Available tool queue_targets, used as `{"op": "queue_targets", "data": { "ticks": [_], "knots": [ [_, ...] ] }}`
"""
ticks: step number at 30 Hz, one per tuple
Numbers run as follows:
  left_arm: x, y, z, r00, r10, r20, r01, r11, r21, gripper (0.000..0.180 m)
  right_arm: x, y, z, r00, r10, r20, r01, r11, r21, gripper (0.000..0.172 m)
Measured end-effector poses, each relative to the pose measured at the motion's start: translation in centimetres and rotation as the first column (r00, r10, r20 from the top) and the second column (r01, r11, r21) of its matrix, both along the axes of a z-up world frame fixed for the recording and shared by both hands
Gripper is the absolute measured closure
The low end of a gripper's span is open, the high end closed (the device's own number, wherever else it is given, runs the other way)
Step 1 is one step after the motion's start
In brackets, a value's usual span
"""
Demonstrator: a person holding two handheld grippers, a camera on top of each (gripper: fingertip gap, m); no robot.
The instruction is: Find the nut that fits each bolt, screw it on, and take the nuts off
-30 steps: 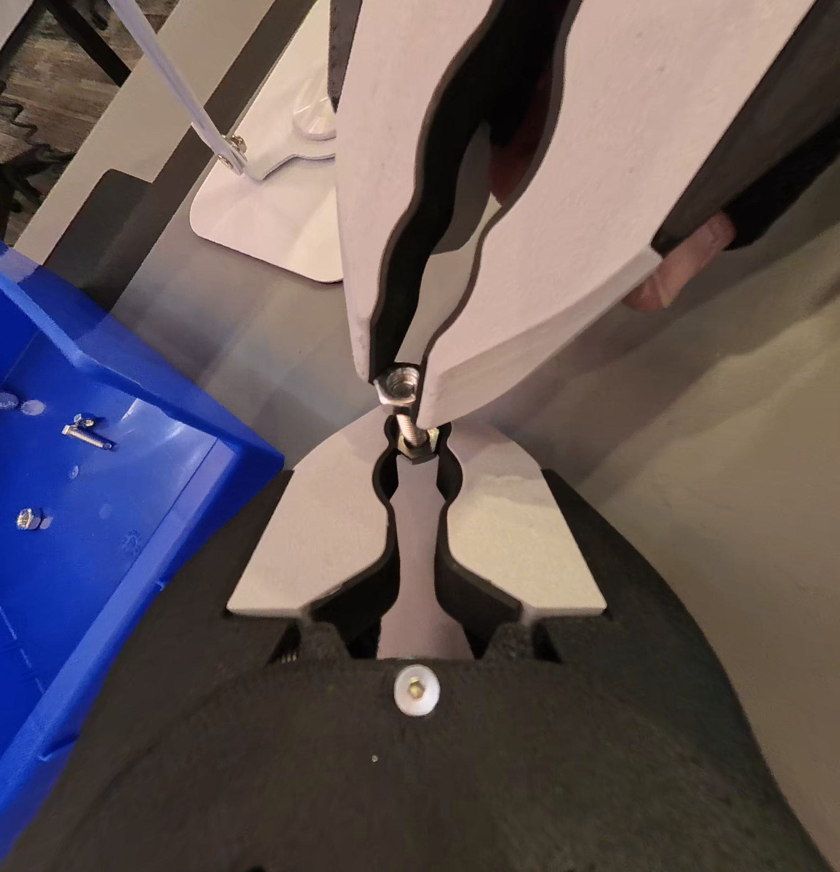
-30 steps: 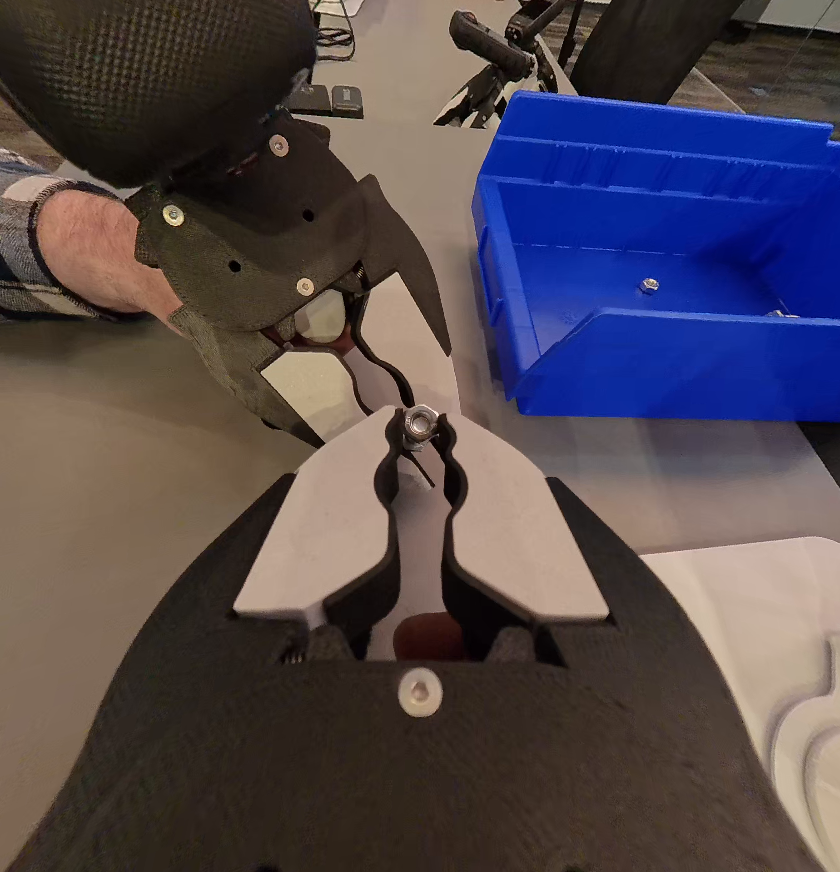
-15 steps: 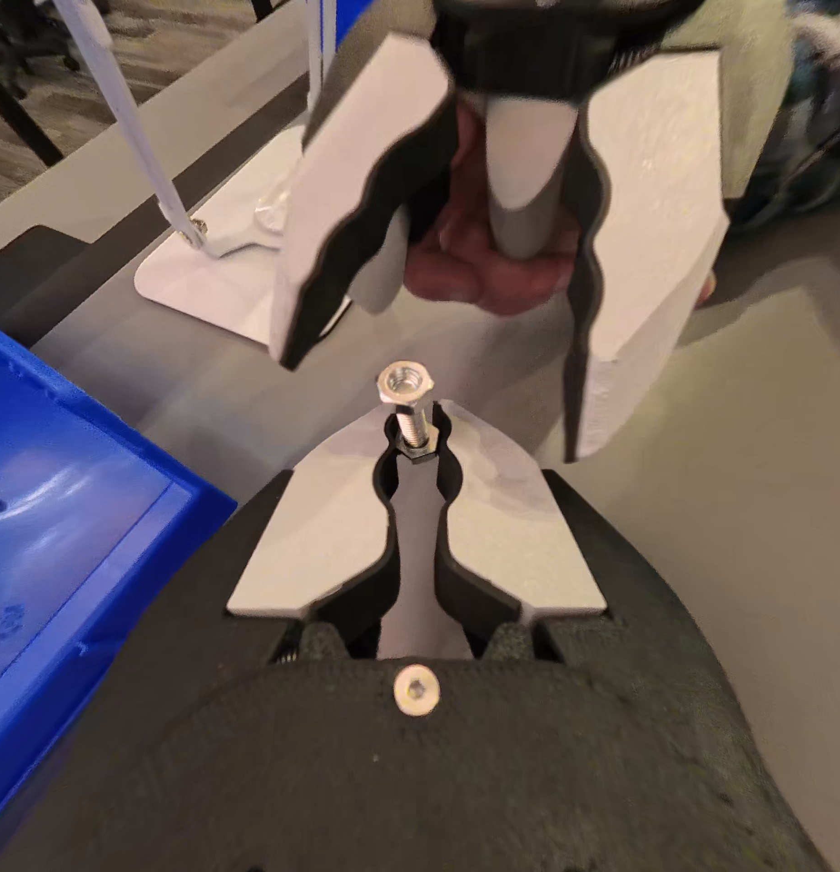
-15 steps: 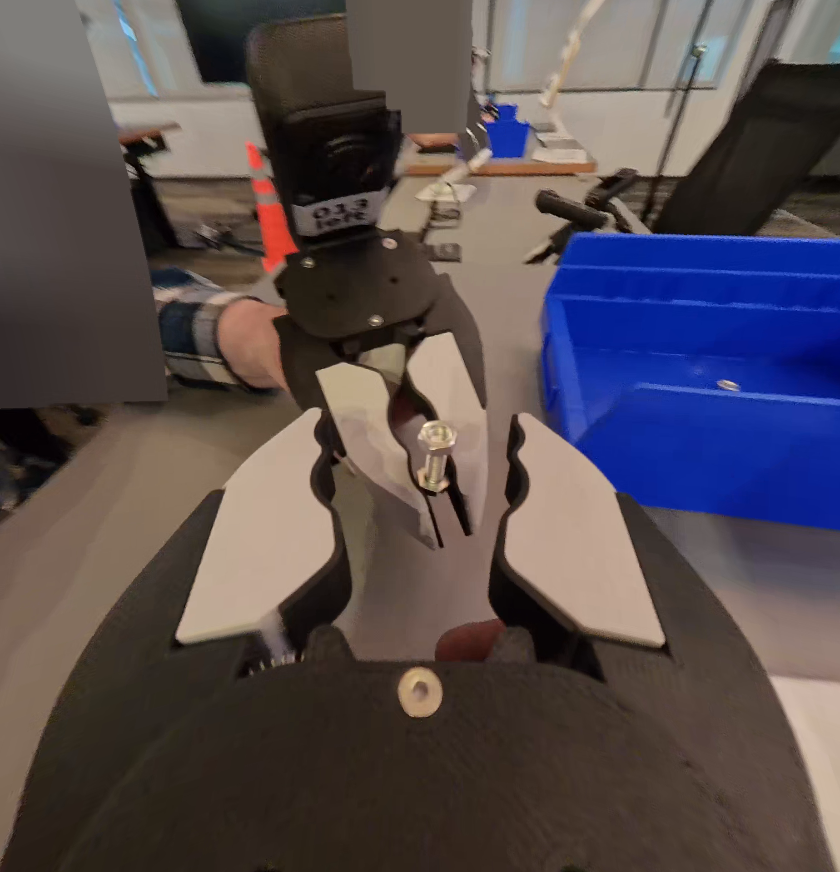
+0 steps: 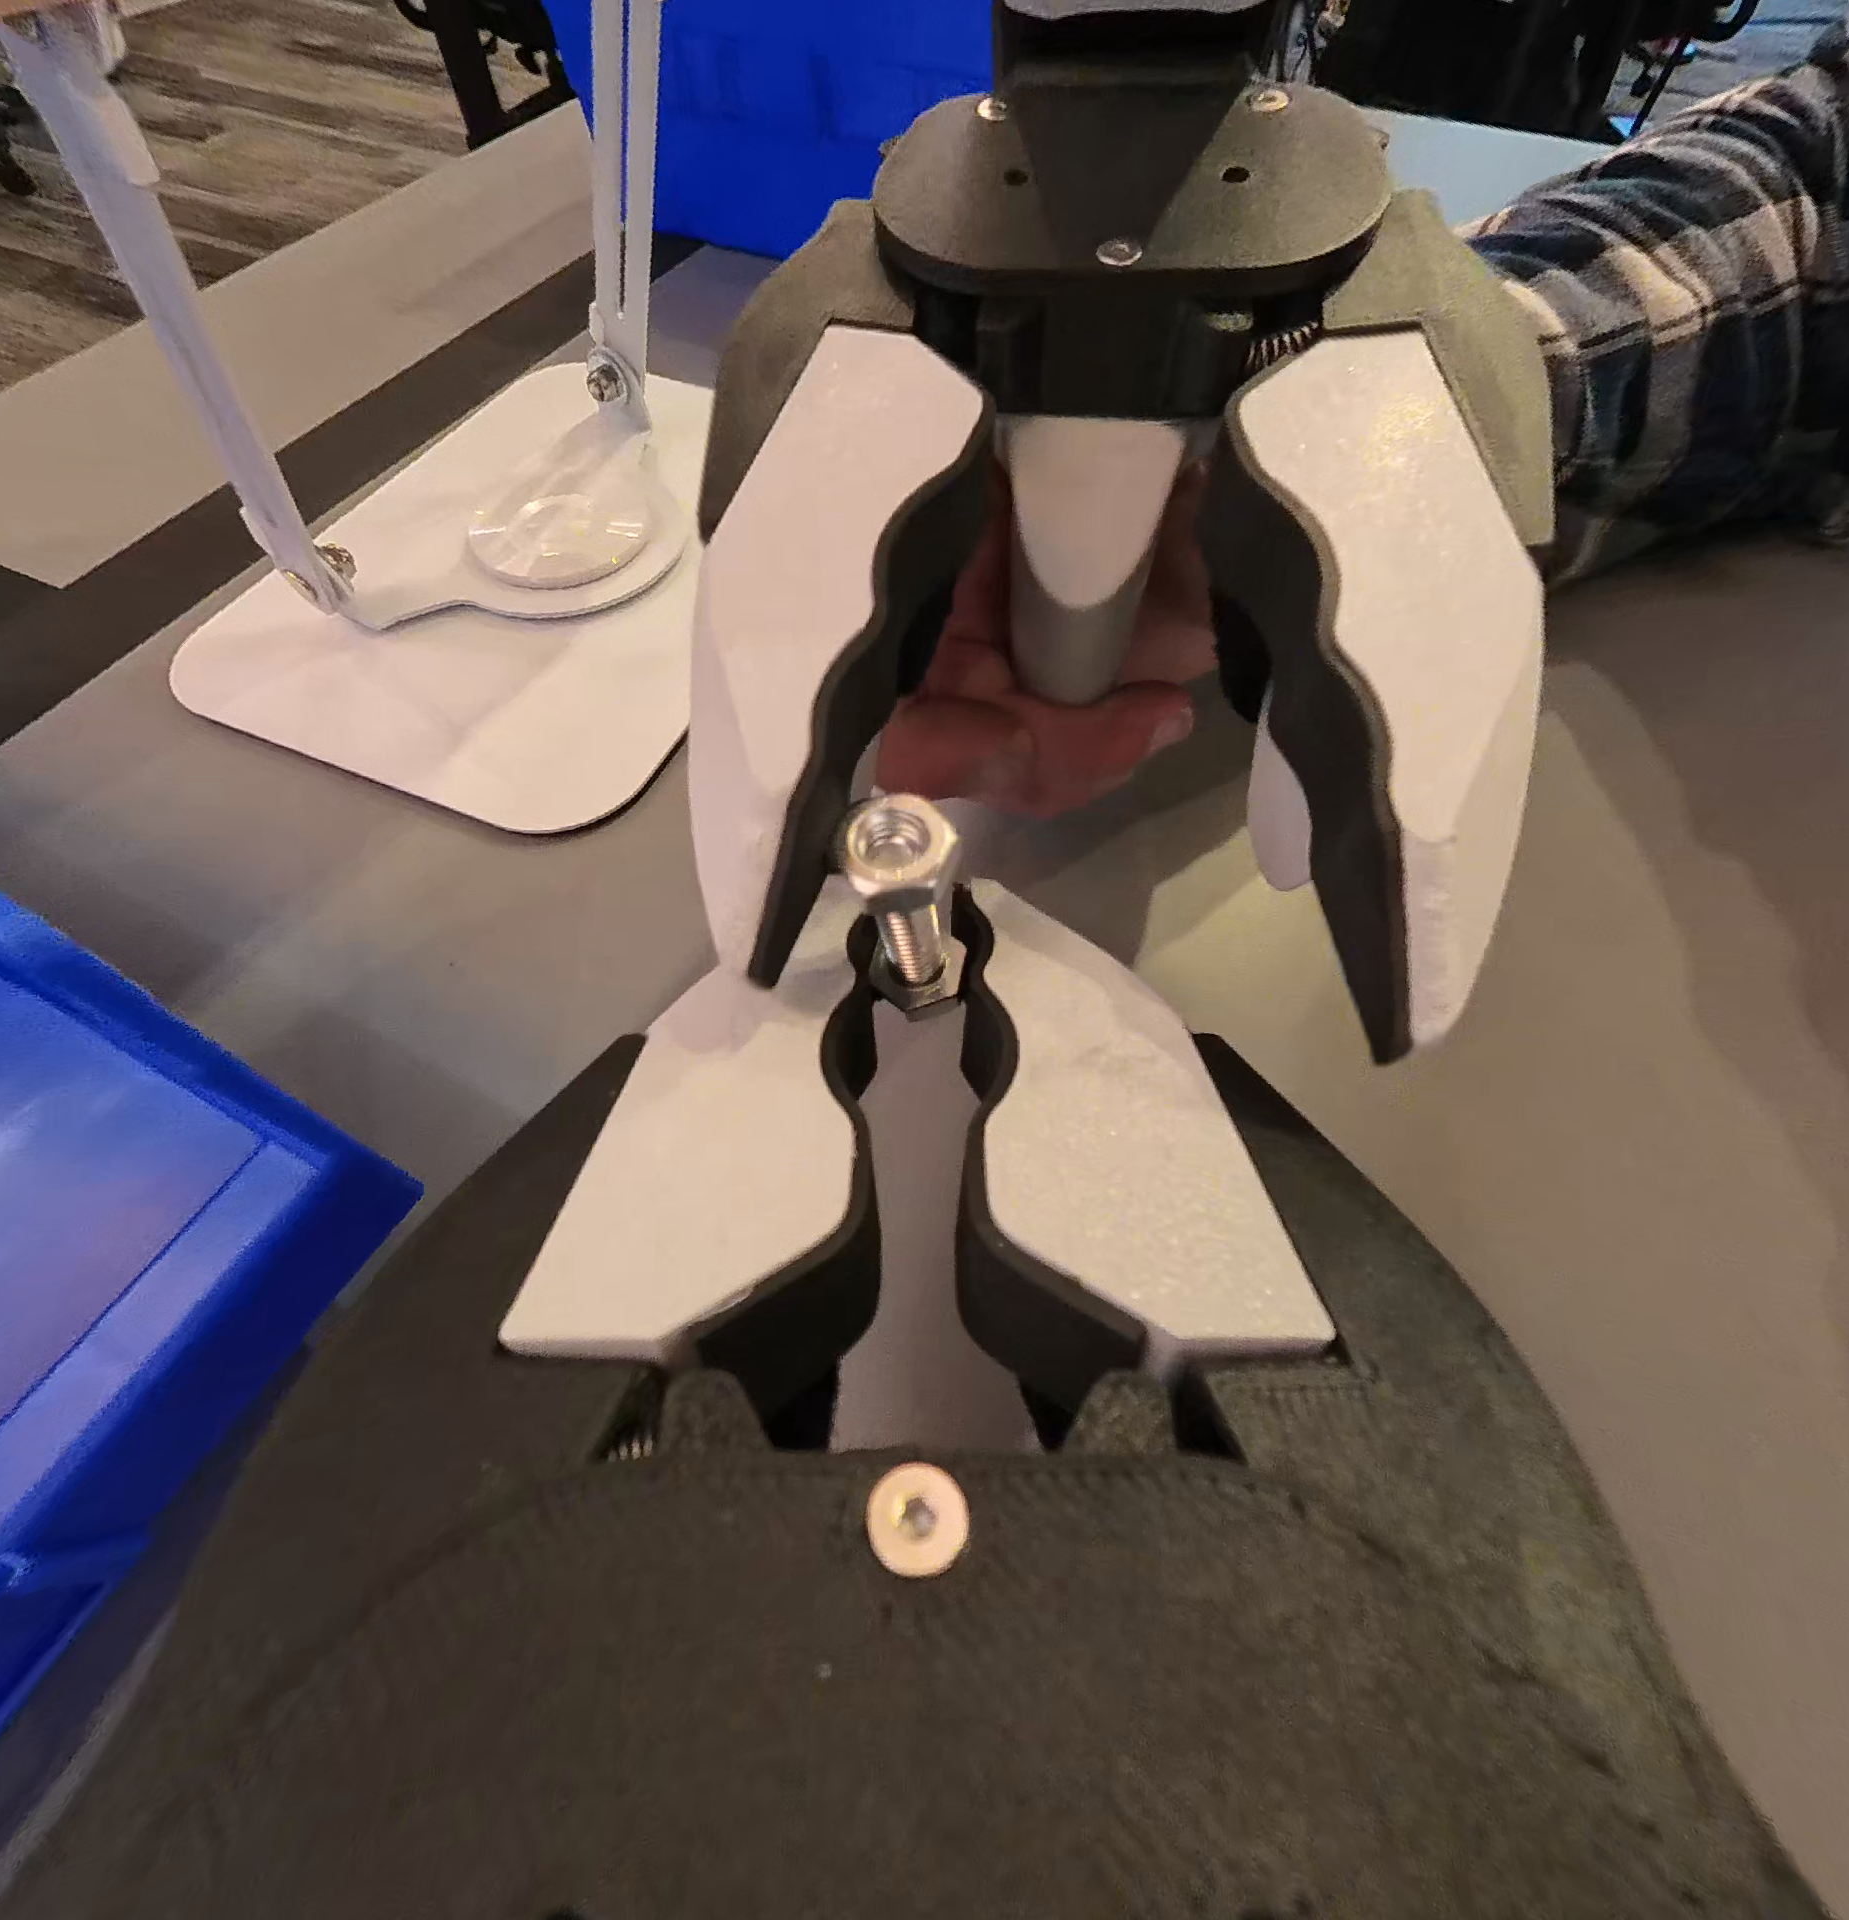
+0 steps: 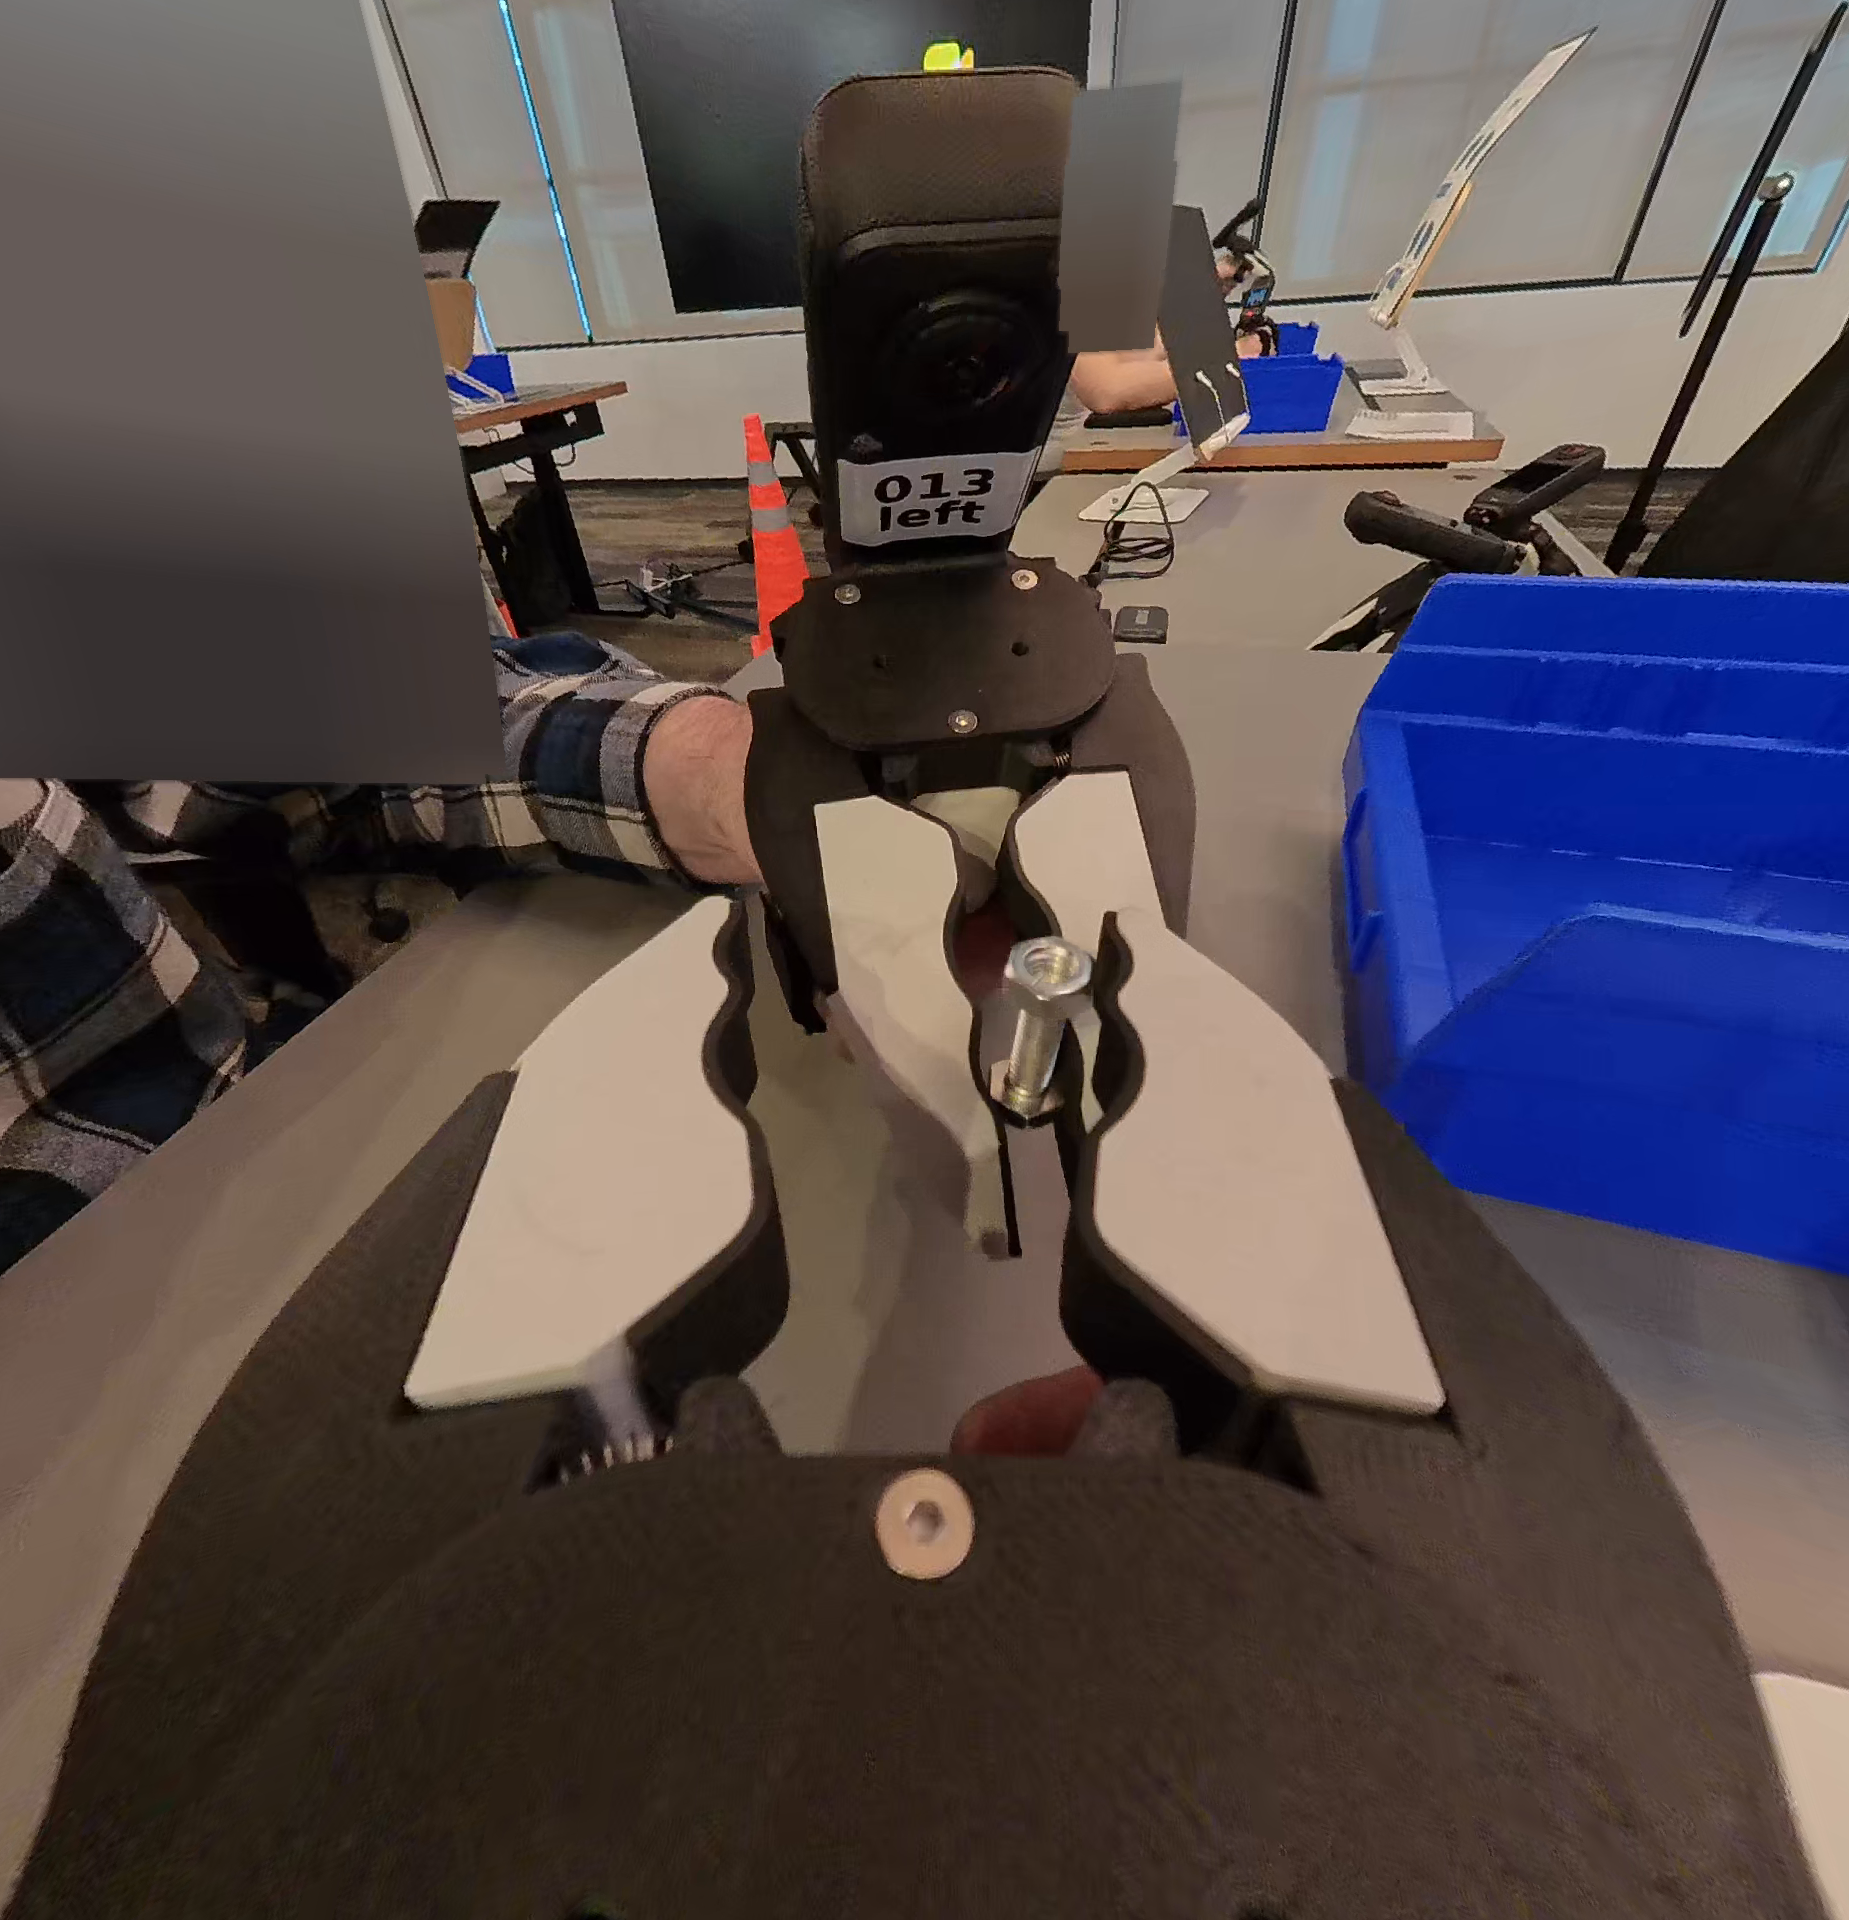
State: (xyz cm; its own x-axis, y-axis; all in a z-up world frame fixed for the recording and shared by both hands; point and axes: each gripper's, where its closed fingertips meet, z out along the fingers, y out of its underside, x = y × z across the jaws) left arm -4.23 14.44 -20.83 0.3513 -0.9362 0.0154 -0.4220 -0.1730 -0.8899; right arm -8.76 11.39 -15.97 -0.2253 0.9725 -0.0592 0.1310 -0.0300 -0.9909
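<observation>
Since a second ago the right gripper (image 5: pixel 1096 997) has let go of the nut (image 5: pixel 899 854) and drawn back, its fingers (image 5: pixel 1419 675) now spread wide with nothing pressed between them — the nut stands near one finger's inner edge, and whether it touches cannot be told.

The grey worktop (image 5: pixel 1626 935) carries a blue bin (image 6: pixel 1626 883) to the side of both grippers. A white stand base (image 5: pixel 432 665) lies on the worktop beyond the bin, thin white struts rising from it. A plaid sleeve (image 5: pixel 1678 312) reaches in behind the right gripper.

The left gripper (image 5: pixel 915 992) has its fingers (image 5: pixel 1107 1143) nearly together, clamped on the head end of the bolt (image 5: pixel 912 940) — the bolt points away from the gripper, towards the right one. The silver nut sits threaded on the bolt's far end, its open bore facing the left camera.
</observation>
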Motion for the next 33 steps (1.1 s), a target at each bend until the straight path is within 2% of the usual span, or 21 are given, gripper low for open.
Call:
{"op": "queue_targets", "data": {
  "ticks": [6, 7, 9, 10, 12, 14, 20, 25, 27, 28, 29, 30, 32, 33],
  "knots": [
    [-0.5, 0.4, 0.3, 0.999, 0.024, 0.025, -0.023, 1.000, -0.011, 0.169, 0.7, 0.4, 0.1, 1.000, -0.018, -0.009, 0.018, 1.000, -0.005, 0.107],
    [-0.7, 0.5, 0.3, 0.999, 0.028, 0.025, -0.027, 1.000, -0.011, 0.169, 0.9, 0.5, 0.2, 1.000, -0.020, -0.009, 0.020, 1.000, -0.003, 0.112],
    [-0.8, 0.6, 0.8, 0.997, 0.034, 0.066, -0.032, 0.999, -0.029, 0.169, 2.0, 0.1, 0.4, 0.999, 0.016, -0.030, -0.016, 1.000, 0.012, 0.150],
    [-1.0, 0.7, 0.9, 0.997, 0.038, 0.067, -0.036, 0.999, -0.032, 0.169, 2.6, -0.5, 0.5, 0.998, 0.060, -0.031, -0.060, 0.998, 0.005, 0.162],
    [-1.2, 0.8, 0.7, 0.998, 0.041, 0.040, -0.041, 0.999, -0.015, 0.169, 3.2, -0.2, 0.5, 0.998, 0.044, -0.037, -0.045, 0.999, -0.005, 0.158],
    [-0.8, 0.5, 0.6, 0.999, 0.025, 0.043, -0.024, 0.999, -0.024, 0.169, 3.1, 0.8, 0.8, 0.998, -0.021, -0.057, 0.020, 1.000, -0.019, 0.133],
    [0.3, -0.2, 0.1, 1.000, -0.008, 0.002, 0.008, 1.000, -0.006, 0.169, 1.3, 0.4, 0.0, 0.999, -0.023, -0.034, 0.022, 0.999, -0.027, 0.098],
    [0.3, -0.1, 0.1, 1.000, -0.006, 0.006, 0.006, 1.000, -0.013, 0.169, 1.0, -0.5, -0.2, 1.000, 0.011, -0.027, -0.011, 1.000, -0.008, 0.098],
    [0.1, 0.1, 0.2, 1.000, 0.009, 0.006, -0.009, 1.000, -0.006, 0.169, 1.8, -0.3, 0.2, 0.999, 0.011, -0.046, -0.012, 1.000, -0.013, 0.112],
    [-0.1, 0.3, 0.3, 1.000, 0.022, 0.008, -0.022, 1.000, -0.009, 0.169, 2.7, -0.8, 0.6, 0.995, 0.073, -0.071, -0.075, 0.997, -0.016, 0.150],
    [-0.3, 0.4, 0.4, 0.999, 0.027, 0.019, -0.026, 0.999, -0.019, 0.169, 3.6, -1.4, 1.3, 0.985, 0.131, -0.112, -0.135, 0.990, -0.029, 0.163],
    [-0.5, 0.5, 0.6, 0.999, 0.020, 0.033, -0.019, 1.000, -0.023, 0.169, 4.0, -1.0, 1.8, 0.982, 0.118, -0.150, -0.127, 0.991, -0.051, 0.157],
    [-0.6, 0.6, 0.3, 1.000, 0.021, 0.020, -0.021, 1.000, -0.022, 0.169, 3.8, 0.6, 2.0, 0.986, 0.031, -0.163, -0.045, 0.996, -0.083, 0.132],
    [-0.4, 0.4, 0.2, 1.000, 0.013, 0.014, -0.013, 1.000, -0.026, 0.169, 3.5, 0.8, 1.8, 0.989, 0.011, -0.149, -0.023, 0.997, -0.078, 0.129]
  ]
}}
